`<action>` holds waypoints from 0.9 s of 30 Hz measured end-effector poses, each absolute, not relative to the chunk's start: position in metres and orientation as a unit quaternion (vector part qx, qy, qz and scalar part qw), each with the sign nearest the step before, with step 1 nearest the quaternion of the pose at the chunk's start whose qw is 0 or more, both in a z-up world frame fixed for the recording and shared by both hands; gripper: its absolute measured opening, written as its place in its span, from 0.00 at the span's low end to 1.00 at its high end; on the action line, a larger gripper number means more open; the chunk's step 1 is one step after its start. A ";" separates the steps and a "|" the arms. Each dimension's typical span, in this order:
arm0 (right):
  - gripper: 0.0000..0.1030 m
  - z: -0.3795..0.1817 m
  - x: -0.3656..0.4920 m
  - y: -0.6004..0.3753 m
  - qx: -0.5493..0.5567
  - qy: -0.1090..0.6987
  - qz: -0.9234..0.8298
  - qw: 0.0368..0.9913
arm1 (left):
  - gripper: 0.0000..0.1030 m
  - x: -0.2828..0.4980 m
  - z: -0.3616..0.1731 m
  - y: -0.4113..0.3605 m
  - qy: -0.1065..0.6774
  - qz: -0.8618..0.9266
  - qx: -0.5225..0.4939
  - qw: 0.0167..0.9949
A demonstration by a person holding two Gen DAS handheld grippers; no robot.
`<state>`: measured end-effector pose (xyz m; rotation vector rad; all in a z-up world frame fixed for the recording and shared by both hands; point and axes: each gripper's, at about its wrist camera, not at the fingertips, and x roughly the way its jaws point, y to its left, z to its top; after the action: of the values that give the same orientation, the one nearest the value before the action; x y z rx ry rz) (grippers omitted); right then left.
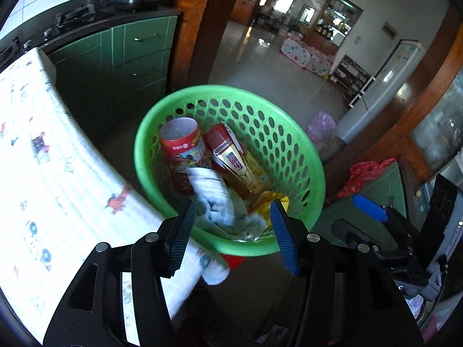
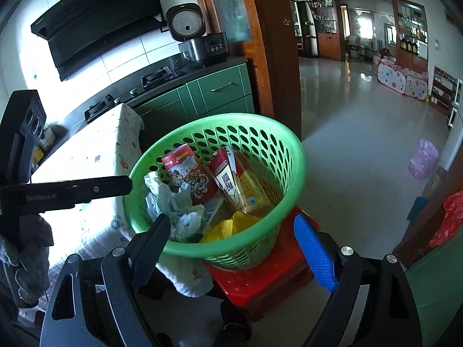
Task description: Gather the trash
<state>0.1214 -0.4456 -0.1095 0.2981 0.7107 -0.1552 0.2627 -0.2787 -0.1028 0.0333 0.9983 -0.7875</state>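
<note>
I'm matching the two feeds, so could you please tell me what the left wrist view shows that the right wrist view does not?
Only the left wrist view shows the open left gripper above the crumpled white tissue, and a tall white appliance. Only the right wrist view shows the open right gripper, the range hood and the red stool under the basket. Both share the green basket, the red can, the bottle and the cloth-covered table.
</note>
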 end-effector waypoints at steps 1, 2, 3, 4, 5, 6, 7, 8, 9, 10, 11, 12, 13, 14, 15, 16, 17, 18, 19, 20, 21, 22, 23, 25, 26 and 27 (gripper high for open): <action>0.82 -0.109 0.120 -0.445 0.147 0.345 -0.075 0.924 | 0.58 0.261 -0.100 -0.275 0.463 -0.365 0.015 0.808; 0.82 -0.108 0.118 -0.443 0.148 0.344 -0.075 0.924 | 0.61 0.259 -0.096 -0.271 0.459 -0.360 0.016 0.812; 0.82 -0.108 0.117 -0.442 0.149 0.342 -0.075 0.925 | 0.63 0.256 -0.092 -0.265 0.454 -0.355 0.018 0.817; 0.82 -0.106 0.115 -0.441 0.151 0.341 -0.073 0.925 | 0.63 0.253 -0.088 -0.259 0.449 -0.351 0.019 0.822; 0.82 -0.105 0.114 -0.439 0.152 0.340 -0.071 0.925 | 0.64 0.249 -0.084 -0.253 0.445 -0.347 0.019 0.825; 0.82 -0.104 0.113 -0.438 0.153 0.339 -0.070 0.926 | 0.66 0.245 -0.083 -0.247 0.442 -0.343 0.019 0.828; 0.82 -0.102 0.111 -0.435 0.155 0.337 -0.069 0.926 | 0.67 0.241 -0.079 -0.240 0.438 -0.337 0.020 0.833; 0.82 -0.100 0.109 -0.433 0.157 0.335 -0.065 0.927 | 0.67 0.239 -0.075 -0.234 0.434 -0.332 0.020 0.837; 0.82 -0.099 0.108 -0.430 0.157 0.333 -0.064 0.928 | 0.68 0.235 -0.072 -0.227 0.430 -0.326 0.020 0.842; 0.82 -0.096 0.106 -0.426 0.155 0.331 -0.063 0.929 | 0.68 0.232 -0.068 -0.220 0.426 -0.319 0.019 0.846; 0.82 -0.093 0.104 -0.421 0.153 0.329 -0.060 0.930 | 0.69 0.227 -0.064 -0.211 0.422 -0.312 0.017 0.851; 0.83 -0.091 0.101 -0.418 0.151 0.326 -0.056 0.931 | 0.70 0.225 -0.061 -0.204 0.418 -0.308 0.016 0.855; 0.83 -0.089 0.100 -0.415 0.150 0.325 -0.054 0.932 | 0.71 0.221 -0.058 -0.197 0.414 -0.298 0.019 0.860; 0.84 -0.086 0.098 -0.411 0.148 0.323 -0.051 0.934 | 0.72 0.217 -0.054 -0.189 0.408 -0.287 0.023 0.866; 0.85 -0.082 0.095 -0.404 0.143 0.319 -0.048 0.936 | 0.73 0.213 -0.051 -0.181 0.403 -0.279 0.026 0.871; 0.85 -0.079 0.093 -0.399 0.137 0.316 -0.047 0.938 | 0.74 0.209 -0.049 -0.174 0.398 -0.272 0.028 0.876; 0.85 -0.077 0.091 -0.394 0.133 0.314 -0.046 0.939 | 0.74 0.205 -0.046 -0.166 0.393 -0.262 0.029 0.881; 0.85 -0.074 0.089 -0.387 0.126 0.312 -0.045 0.941 | 0.76 0.203 -0.044 -0.160 0.390 -0.257 0.029 0.884; 0.85 -0.071 0.087 -0.381 0.122 0.310 -0.043 0.942 | 0.77 0.199 -0.041 -0.151 0.386 -0.250 0.027 0.887; 0.86 -0.068 0.085 -0.375 0.117 0.308 -0.040 0.943 | 0.77 0.196 -0.038 -0.144 0.381 -0.242 0.028 0.892; 0.87 -0.067 0.082 -0.370 0.112 0.307 -0.038 0.944 | 0.79 0.192 -0.036 -0.136 0.376 -0.234 0.028 0.896; 0.87 -0.065 0.080 -0.364 0.105 0.306 -0.036 0.946 | 0.80 0.189 -0.034 -0.130 0.373 -0.229 0.028 0.899; 0.88 -0.063 0.078 -0.358 0.097 0.305 -0.034 0.947 | 0.81 0.184 -0.032 -0.122 0.369 -0.223 0.027 0.902; 0.89 -0.060 0.075 -0.346 0.085 0.304 -0.028 0.948 | 0.83 0.177 -0.027 -0.111 0.361 -0.216 0.023 0.907; 0.89 -0.058 0.073 -0.341 0.080 0.303 -0.024 0.949 | 0.84 0.173 -0.025 -0.104 0.356 -0.210 0.020 0.910; 0.89 -0.057 0.071 -0.336 0.077 0.302 -0.022 0.950 | 0.87 0.168 -0.024 -0.099 0.352 -0.205 0.019 0.913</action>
<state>0.0710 -0.3363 -0.0569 0.1562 0.6145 -0.0452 0.1683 -0.0987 -0.0237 0.0395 0.7252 -0.4219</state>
